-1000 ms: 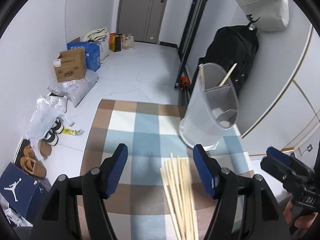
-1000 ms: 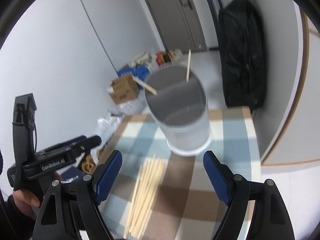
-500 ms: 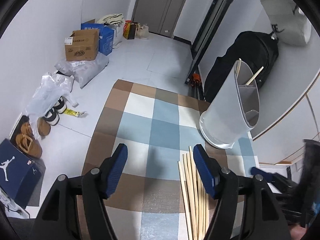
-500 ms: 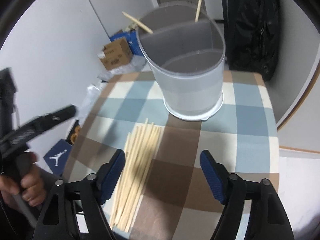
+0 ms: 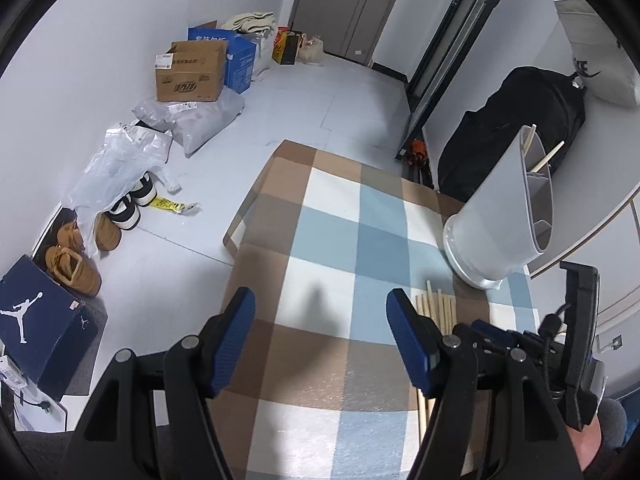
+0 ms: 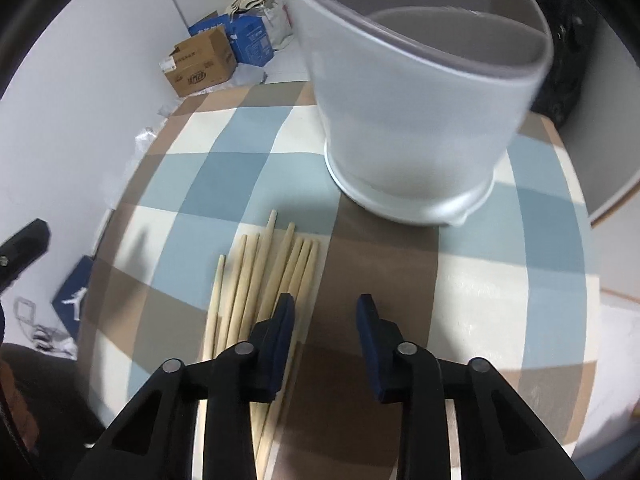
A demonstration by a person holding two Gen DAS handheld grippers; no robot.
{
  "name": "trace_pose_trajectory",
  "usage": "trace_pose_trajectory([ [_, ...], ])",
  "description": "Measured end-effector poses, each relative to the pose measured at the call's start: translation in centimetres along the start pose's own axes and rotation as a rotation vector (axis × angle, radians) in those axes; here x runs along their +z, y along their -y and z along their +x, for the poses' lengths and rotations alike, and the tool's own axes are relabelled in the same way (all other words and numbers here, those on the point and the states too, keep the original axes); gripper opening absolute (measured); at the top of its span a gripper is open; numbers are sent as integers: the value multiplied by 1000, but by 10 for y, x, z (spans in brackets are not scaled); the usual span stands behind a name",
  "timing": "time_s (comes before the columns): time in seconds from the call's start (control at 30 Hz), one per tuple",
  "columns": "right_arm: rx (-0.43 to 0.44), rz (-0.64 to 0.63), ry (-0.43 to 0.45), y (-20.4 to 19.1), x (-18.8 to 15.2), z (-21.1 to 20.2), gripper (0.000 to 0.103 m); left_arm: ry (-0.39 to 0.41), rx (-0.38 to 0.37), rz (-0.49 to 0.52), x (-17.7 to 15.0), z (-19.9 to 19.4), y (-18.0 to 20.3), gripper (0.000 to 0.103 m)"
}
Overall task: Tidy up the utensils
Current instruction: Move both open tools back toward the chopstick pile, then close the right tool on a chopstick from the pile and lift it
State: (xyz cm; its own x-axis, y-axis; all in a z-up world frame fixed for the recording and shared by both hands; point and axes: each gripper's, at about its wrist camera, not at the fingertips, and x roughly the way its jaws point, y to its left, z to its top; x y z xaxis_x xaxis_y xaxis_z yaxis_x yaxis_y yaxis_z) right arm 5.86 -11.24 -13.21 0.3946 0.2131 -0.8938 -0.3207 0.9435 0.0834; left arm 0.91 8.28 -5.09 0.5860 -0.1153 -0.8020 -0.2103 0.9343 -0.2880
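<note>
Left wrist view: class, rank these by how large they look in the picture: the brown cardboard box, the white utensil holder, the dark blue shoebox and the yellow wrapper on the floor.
1. White utensil holder, though nearness to the camera flatters it.
2. Dark blue shoebox and brown cardboard box: too alike to rank; the shoebox is nearer.
3. Yellow wrapper, clearly smallest.

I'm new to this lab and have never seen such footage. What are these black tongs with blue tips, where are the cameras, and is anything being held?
There is no robot: a person holds one two-finger gripper in each hand, and a fisheye camera on each looks along its fingers. The left gripper stands open over the checked cloth, holding nothing. The right gripper has just been narrowing beside the loose chopsticks; nothing is between its pads. The divided white holder stands on the cloth behind them, with two chopsticks already in it.
</note>
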Motion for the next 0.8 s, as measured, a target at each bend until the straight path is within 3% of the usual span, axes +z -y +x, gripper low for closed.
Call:
trace_pose_trajectory([
  [0.1, -54, -29, 12, -6, 3, 0, 28, 4, 9, 11, 1, 0, 2, 63],
  [0.27, -141, -103, 8, -21, 7, 4, 20, 16, 10, 13, 2, -3, 5, 63],
  [0.4, -134, -95, 12, -20, 12, 8, 17, 9, 12, 17, 2, -1, 2, 63],
  [0.53, -118, -78, 20, -17, 13, 9, 4, 2, 20, 13, 3, 1, 0, 63],
  [0.8, -66, -28, 64, -5, 10, -5, 3, -30, 34, 30, 2, 11, 4, 63],
])
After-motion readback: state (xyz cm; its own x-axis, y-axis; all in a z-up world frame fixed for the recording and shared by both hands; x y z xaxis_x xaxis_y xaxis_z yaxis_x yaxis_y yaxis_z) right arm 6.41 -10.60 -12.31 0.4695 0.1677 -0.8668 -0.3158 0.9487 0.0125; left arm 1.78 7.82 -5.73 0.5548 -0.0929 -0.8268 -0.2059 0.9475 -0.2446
